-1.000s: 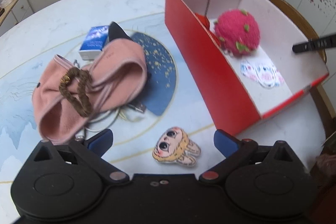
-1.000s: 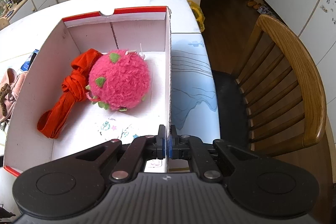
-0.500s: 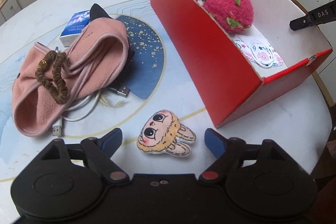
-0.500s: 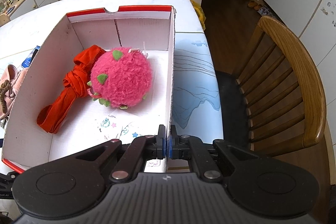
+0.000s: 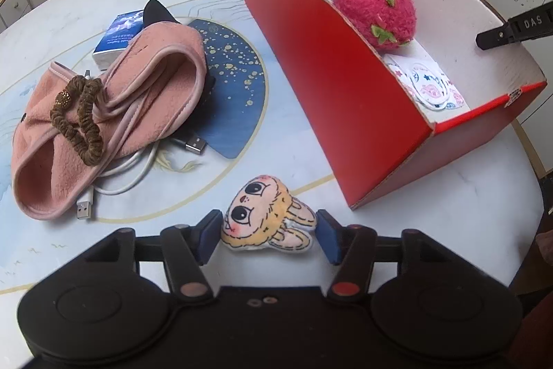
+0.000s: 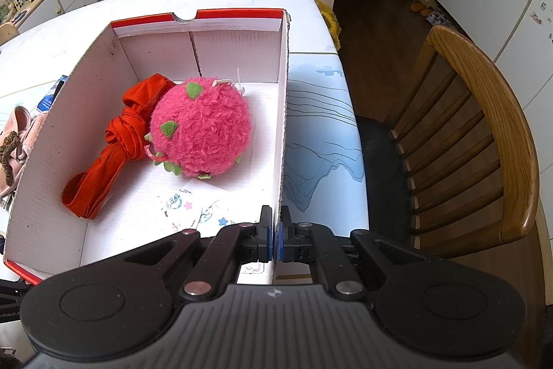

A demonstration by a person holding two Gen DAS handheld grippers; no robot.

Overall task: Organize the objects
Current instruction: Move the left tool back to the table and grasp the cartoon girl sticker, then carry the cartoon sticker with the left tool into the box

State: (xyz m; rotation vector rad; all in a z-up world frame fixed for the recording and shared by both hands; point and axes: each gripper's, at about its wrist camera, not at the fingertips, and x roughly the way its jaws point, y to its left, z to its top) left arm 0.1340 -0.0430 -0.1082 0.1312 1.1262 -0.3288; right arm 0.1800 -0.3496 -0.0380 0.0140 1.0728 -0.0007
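My left gripper [image 5: 268,236] is open with its blue pads on either side of a small doll-face plush [image 5: 266,218] lying on the table. The red box [image 5: 331,64] stands to the right; in it are a pink fuzzy ball [image 5: 376,11], a red cloth [image 6: 114,144] and a printed pouch [image 5: 428,87]. My right gripper [image 6: 275,239] is shut on the box's right wall [image 6: 283,134] near its front corner; it also shows in the left wrist view [image 5: 515,28].
Left of the box lie a pink fleece headband [image 5: 110,113] with a brown scrunchie [image 5: 77,116] on it, a white USB cable [image 5: 128,175], a blue packet [image 5: 117,35] and a dark blue mat [image 5: 235,82]. Wooden chairs [image 6: 463,140] stand around the table.
My left gripper has moved forward and down so the doll-face plush now lies between its open pads. The right gripper stays clamped on the box wall.
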